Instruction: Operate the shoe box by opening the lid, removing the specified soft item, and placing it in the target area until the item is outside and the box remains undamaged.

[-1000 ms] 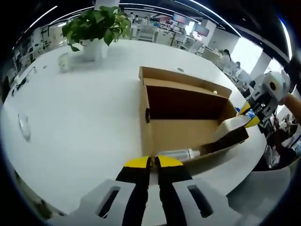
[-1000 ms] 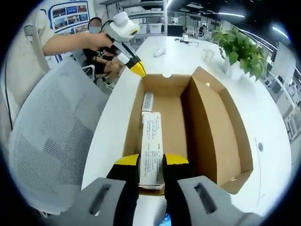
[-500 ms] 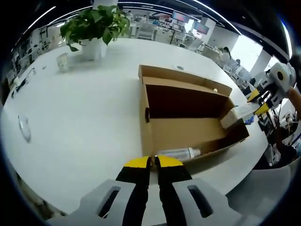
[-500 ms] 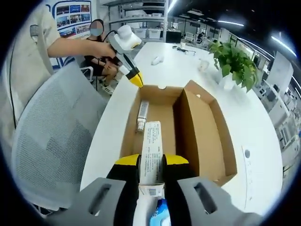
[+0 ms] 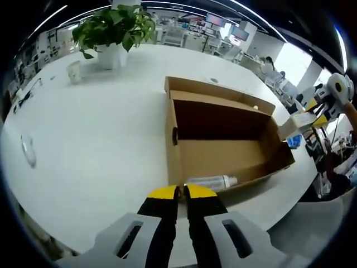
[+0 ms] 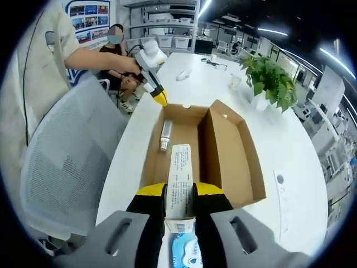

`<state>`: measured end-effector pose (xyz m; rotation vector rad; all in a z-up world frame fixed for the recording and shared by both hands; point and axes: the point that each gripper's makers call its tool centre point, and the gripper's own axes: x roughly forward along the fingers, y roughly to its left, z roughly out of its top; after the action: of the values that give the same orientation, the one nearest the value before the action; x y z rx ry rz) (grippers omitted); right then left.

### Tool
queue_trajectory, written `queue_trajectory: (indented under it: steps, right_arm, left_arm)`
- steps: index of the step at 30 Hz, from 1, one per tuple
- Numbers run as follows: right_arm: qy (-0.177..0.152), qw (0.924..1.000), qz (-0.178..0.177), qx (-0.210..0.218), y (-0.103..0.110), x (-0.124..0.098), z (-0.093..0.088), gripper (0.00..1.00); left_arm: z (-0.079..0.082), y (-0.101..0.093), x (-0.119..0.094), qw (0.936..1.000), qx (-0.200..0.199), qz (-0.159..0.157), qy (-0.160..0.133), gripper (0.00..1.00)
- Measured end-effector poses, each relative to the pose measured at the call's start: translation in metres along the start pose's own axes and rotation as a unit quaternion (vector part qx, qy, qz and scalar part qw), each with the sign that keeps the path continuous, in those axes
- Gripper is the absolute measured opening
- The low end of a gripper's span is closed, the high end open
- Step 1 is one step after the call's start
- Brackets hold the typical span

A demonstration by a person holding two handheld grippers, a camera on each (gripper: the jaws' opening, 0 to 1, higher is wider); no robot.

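**Carton lifted clear, box open below**

The white carton [image 6: 179, 181] is clamped between the jaws of the right tool [image 6: 179, 192], one short end in the grip, its long axis running straight out along the jaws. In the right gripper view it hangs above the near end of the box [image 6: 231, 151], lined up with the box's length; in the left gripper view the carton [image 5: 300, 121] sits off the box's far right corner, up in the air and apart from the cardboard. So it is out of the box and held only by the right tool.

The box [image 5: 223, 139] lies open on the white tabletop [image 5: 95, 128], its lid flap folded back flat beside it. A clear bottle [image 5: 212, 182] lies along the inner wall nearest the left tool [image 5: 181, 192], whose jaws are together and hold nothing, hovering just short of that wall. In the right gripper view the left tool [image 6: 160, 99] shows at the box's far end.

The coming move looks like a set-down: open tabletop lies to the right of the box from the right tool. A plant [image 6: 269, 81] stands far off there, and a mesh chair [image 6: 61, 178] is to the left.
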<state>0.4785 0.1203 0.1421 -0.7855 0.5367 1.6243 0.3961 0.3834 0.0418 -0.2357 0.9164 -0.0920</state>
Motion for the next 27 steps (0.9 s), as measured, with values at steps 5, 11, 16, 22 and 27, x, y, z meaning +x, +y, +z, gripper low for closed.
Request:
queue_trajectory:
  steps: [5,11,16,22,27]
  right_arm:
    - [0.005,1.0000,-0.006,-0.001,-0.006,-0.014,-0.008,0.16]
    - [0.015,0.9998,-0.013,-0.001,-0.009,-0.027,-0.018,0.16]
    - [0.026,0.9994,-0.024,-0.005,-0.016,-0.041,-0.032,0.16]
    - [0.038,0.9986,-0.036,-0.005,-0.026,-0.057,-0.049,0.16]
    - [0.053,0.9976,-0.044,-0.003,-0.033,-0.068,-0.065,0.16]
  left_arm:
    - [0.000,0.000,0.000,1.0000,-0.004,0.000,0.002,0.03]
    - [0.000,0.001,0.000,1.0000,-0.007,-0.002,0.002,0.03]
    - [0.000,0.000,0.000,1.0000,-0.008,-0.002,0.004,0.03]
    - [-0.001,0.000,0.000,1.0000,-0.005,-0.001,0.004,0.03]
    - [-0.001,0.000,0.000,1.0000,-0.006,-0.002,0.005,0.03]
